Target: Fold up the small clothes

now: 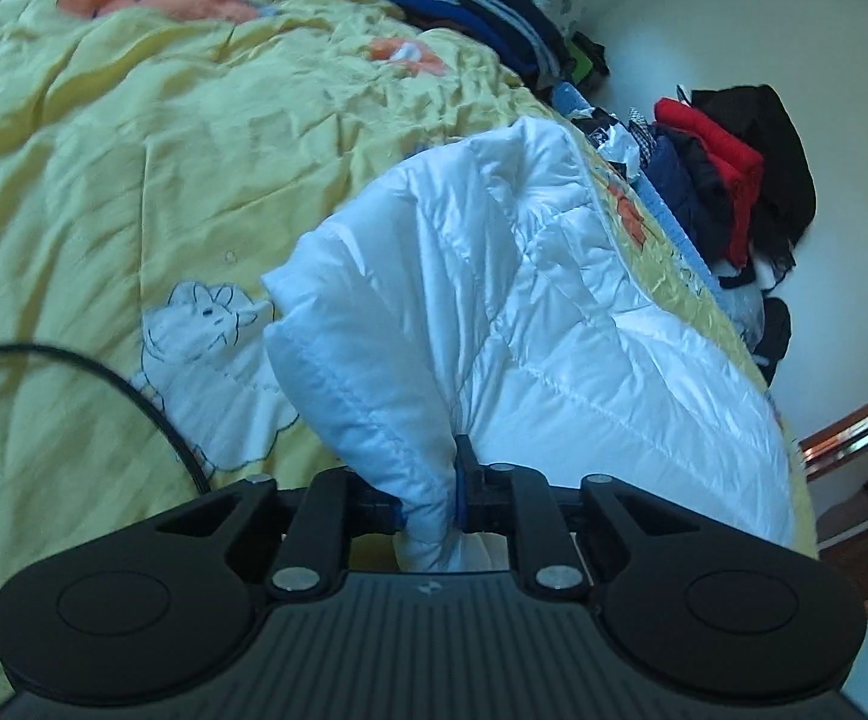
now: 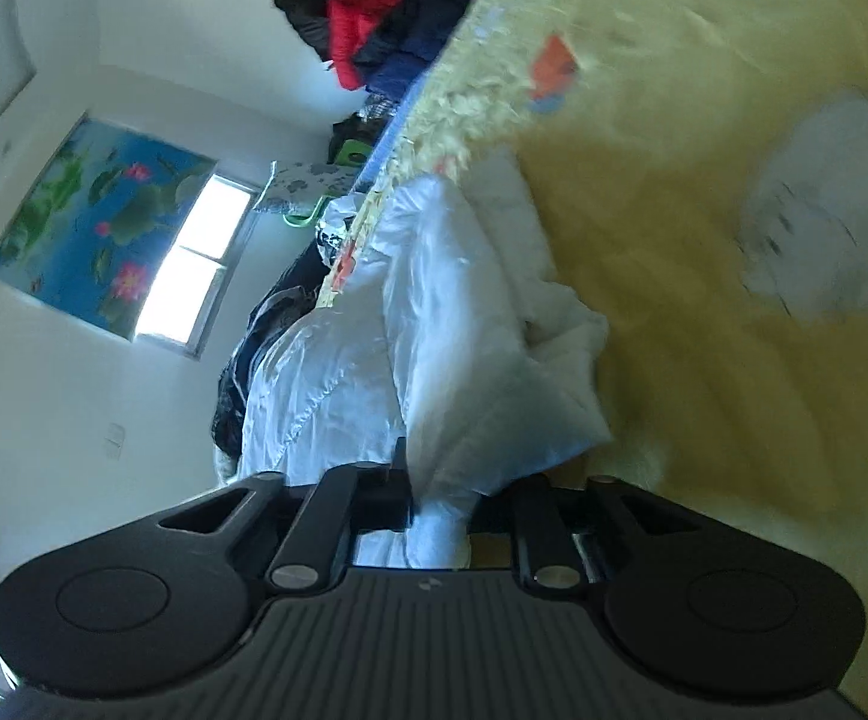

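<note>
Item: white quilted puffer jacket [image 1: 493, 300], a small padded garment with a glossy shell and stitched channels, lay bunched on a yellow bedspread [image 1: 104, 180] near the bed's edge, partly lifted at both gripped ends. Left gripper [image 1: 431, 498]: jaws drawn narrow, pinching a gathered fold of the jacket's hemmed edge, blue pads showing at either side of the cloth. Right gripper [image 2: 439, 498]: jaws likewise closed in on a bunch of the same jacket, the fabric rising from between the fingers and running away along the bed's edge; this view was tilted and blurred. Bedspread: crumpled, printed with a white cartoon animal [image 1: 206, 354] just beside the jacket and orange shapes farther off. Black cable [image 1: 134, 390] crossed the bedspread at the left view's lower left. Beyond the bed: a heap of dark, red and blue clothes [image 1: 727, 180] against a white wall; a second stack of dark folded garments [image 1: 481, 6] at the far end. Wall: a lotus-pond picture [image 2: 98, 210] beside a bright window [image 2: 194, 258].
</note>
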The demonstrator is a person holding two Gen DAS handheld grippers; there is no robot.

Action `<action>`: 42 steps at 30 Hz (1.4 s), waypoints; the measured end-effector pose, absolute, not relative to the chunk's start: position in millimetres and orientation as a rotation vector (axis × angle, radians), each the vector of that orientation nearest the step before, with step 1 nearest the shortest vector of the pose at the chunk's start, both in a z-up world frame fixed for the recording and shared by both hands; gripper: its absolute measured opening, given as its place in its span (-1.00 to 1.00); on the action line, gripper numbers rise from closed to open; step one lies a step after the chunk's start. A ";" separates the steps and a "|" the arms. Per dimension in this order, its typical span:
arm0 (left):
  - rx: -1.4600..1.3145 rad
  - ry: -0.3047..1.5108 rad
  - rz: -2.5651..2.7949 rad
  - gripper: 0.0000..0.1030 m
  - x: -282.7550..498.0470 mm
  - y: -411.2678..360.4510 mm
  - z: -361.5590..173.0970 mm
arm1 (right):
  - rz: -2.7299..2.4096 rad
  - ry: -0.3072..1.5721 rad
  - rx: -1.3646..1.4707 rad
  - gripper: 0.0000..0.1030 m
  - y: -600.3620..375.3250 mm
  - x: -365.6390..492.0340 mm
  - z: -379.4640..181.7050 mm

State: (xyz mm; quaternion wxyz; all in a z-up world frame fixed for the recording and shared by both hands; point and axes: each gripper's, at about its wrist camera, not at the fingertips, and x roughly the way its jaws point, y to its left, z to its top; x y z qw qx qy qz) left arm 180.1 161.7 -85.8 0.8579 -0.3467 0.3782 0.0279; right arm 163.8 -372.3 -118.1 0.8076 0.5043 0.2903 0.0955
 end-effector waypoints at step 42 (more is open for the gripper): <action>-0.038 0.687 0.097 0.99 282.6 46.3 -91.3 | 0.290 0.731 0.098 0.92 -167.4 380.9 -96.2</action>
